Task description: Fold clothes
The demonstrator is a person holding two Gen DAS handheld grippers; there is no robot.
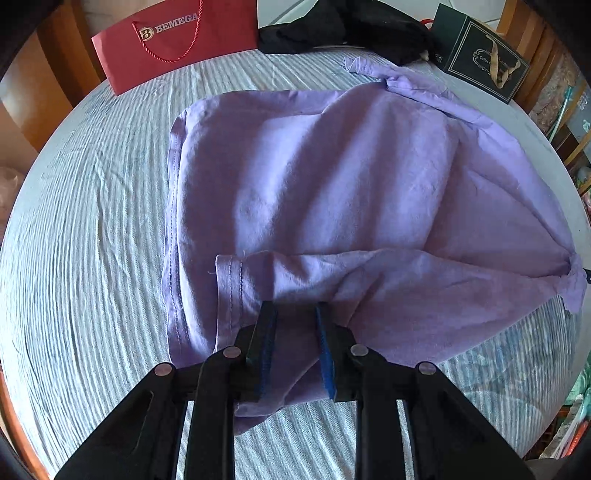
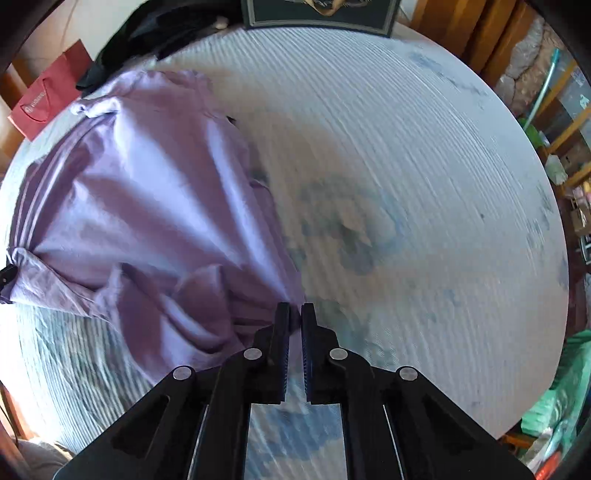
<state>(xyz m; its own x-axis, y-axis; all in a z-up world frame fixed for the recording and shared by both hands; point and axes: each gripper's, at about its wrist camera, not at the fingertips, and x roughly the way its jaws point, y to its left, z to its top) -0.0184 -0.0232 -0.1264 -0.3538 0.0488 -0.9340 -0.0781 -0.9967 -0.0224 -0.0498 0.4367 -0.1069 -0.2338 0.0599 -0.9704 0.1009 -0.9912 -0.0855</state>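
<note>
A purple T-shirt (image 1: pixel 332 177) lies partly folded on the round table's striped grey-blue cloth (image 1: pixel 92 221). One sleeve (image 1: pixel 236 288) lies folded over its near part. My left gripper (image 1: pixel 293 310) hangs over the shirt's near edge with its jaws apart, and the cloth lies loose between and under them. In the right wrist view the shirt (image 2: pixel 140 206) fills the left side. My right gripper (image 2: pixel 295 314) is shut on a pinched corner of the shirt and pulls it taut. That pinched corner also shows in the left wrist view (image 1: pixel 572 273) at the far right.
A red paper bag (image 1: pixel 173 40) stands at the table's far left edge. A heap of black clothing (image 1: pixel 351 26) and a dark green gift box (image 1: pixel 480 51) lie at the far side. Wooden chairs and clutter surround the table.
</note>
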